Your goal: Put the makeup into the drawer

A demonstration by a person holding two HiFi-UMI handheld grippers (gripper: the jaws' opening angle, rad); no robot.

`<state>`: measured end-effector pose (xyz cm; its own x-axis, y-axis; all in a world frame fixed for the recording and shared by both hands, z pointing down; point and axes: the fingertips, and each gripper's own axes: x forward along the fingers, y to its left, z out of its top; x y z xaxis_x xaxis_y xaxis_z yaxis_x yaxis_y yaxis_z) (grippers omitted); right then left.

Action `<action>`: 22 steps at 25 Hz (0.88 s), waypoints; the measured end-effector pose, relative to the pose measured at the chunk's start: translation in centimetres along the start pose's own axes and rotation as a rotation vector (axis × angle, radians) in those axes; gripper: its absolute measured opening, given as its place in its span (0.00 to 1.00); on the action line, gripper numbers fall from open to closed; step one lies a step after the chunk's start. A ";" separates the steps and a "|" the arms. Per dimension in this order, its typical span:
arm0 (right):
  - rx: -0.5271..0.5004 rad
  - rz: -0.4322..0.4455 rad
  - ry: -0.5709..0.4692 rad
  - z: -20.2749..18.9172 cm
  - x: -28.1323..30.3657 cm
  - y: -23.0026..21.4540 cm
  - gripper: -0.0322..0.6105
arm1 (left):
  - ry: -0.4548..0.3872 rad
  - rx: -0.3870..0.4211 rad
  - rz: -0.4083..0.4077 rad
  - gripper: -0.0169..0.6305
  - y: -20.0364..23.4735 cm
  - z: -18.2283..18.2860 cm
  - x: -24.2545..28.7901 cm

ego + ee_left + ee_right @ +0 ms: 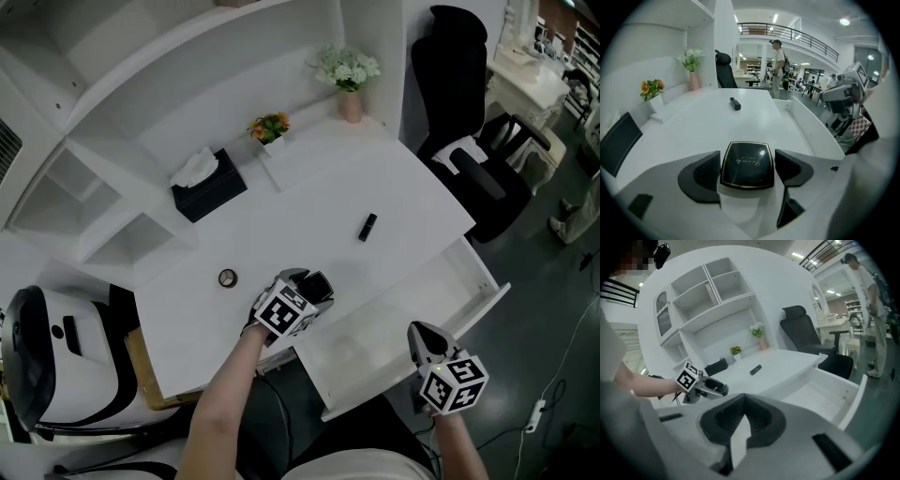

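Note:
A black square makeup compact (747,164) with a gold rim sits between the pads of my left gripper (746,168), which is shut on it just above the white desk (309,187). In the head view this gripper (314,289) is at the desk's front edge, beside the open white drawer (375,328). A black lipstick tube (367,227) lies farther back on the desk. A small round makeup item (228,277) rests left of the left gripper. My right gripper (424,339) hangs at the drawer's front right, its jaws shut and holding nothing (740,427).
A black tissue box (208,185), a small orange flower pot (270,128) and a pink vase of white flowers (349,80) stand along the back of the desk. A black office chair (469,122) is at the right. A person stands far off (778,61).

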<state>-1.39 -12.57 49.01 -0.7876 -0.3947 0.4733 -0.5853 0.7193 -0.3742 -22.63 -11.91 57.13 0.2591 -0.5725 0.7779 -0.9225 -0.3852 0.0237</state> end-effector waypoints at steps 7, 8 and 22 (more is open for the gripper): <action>0.011 -0.006 0.000 -0.2 -0.3 -0.3 0.05 | -0.011 -0.028 -0.017 0.54 -0.1 -0.1 0.1; 0.011 -0.006 0.001 -0.2 -0.3 -0.3 0.05 | -0.013 -0.029 -0.016 0.54 -0.2 -0.2 0.1; 0.005 0.002 -0.008 -0.6 -1.8 0.3 0.05 | -0.072 -0.062 0.065 0.54 -1.8 0.9 -1.9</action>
<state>-0.05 -11.31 48.56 -0.7900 -0.3979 0.4665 -0.5849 0.7173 -0.3787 -21.19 -10.74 55.03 0.2161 -0.6458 0.7323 -0.9534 -0.3015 0.0155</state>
